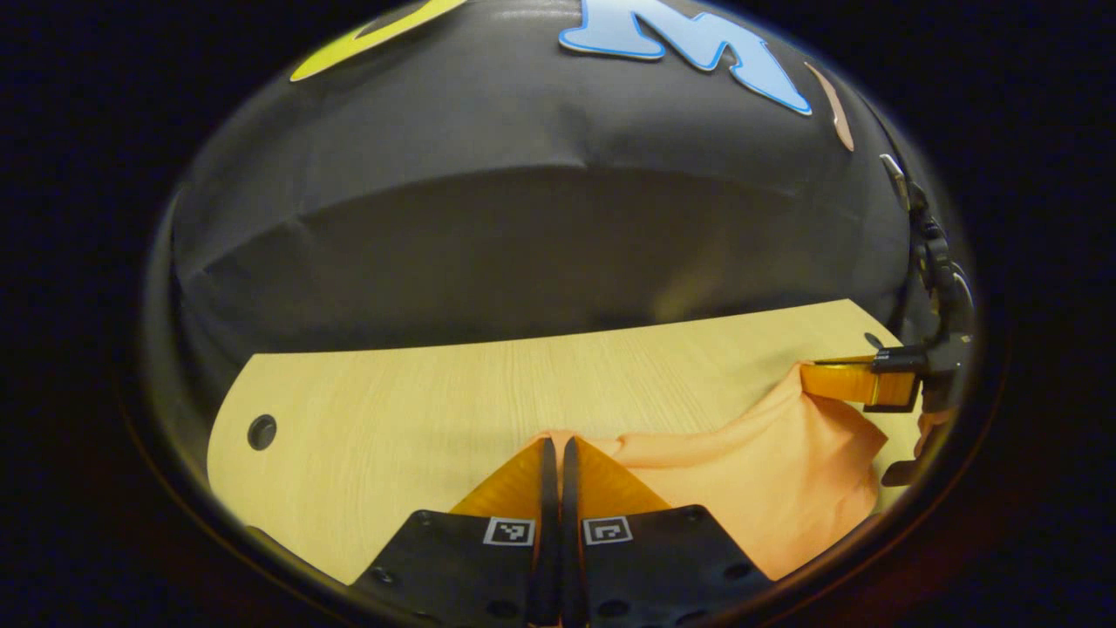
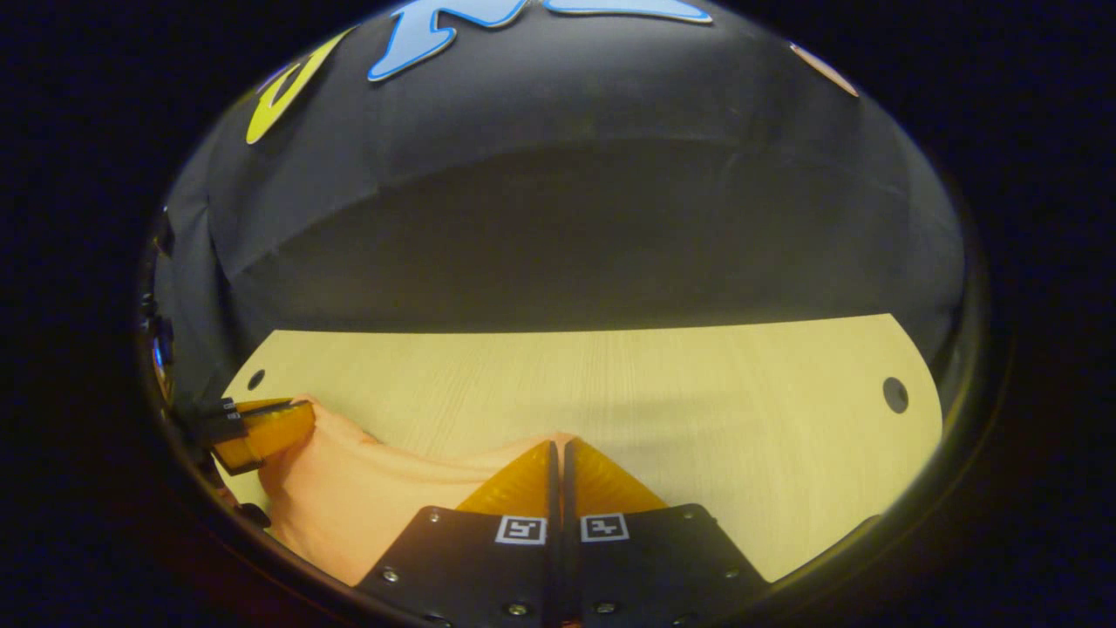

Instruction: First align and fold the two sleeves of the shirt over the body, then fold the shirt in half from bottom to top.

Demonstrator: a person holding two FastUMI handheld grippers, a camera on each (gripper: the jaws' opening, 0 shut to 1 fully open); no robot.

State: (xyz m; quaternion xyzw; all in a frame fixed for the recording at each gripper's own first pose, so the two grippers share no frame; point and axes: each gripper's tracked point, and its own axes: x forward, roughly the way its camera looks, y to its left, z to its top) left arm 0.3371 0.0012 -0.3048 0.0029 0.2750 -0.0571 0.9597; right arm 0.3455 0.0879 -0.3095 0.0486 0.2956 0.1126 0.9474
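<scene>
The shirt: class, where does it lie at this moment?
The shirt hangs between both grippers over the wooden table, lower right in the left gripper view, lower left in the right.

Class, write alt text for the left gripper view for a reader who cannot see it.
The left tongs, closed, pinch an edge of the orange fabric shirt above the pale wooden table. At far right, the right tongs grip another part, the cloth sagging between them.

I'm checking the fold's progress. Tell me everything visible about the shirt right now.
The shirt is soft, plain orange cloth, rumpled, slung between the two grippers above the wooden table. The left gripper pinches one edge, the right gripper the other, both with fingers closed on the fabric. The cloth sags between them; sleeves and collar cannot be told apart.
</scene>
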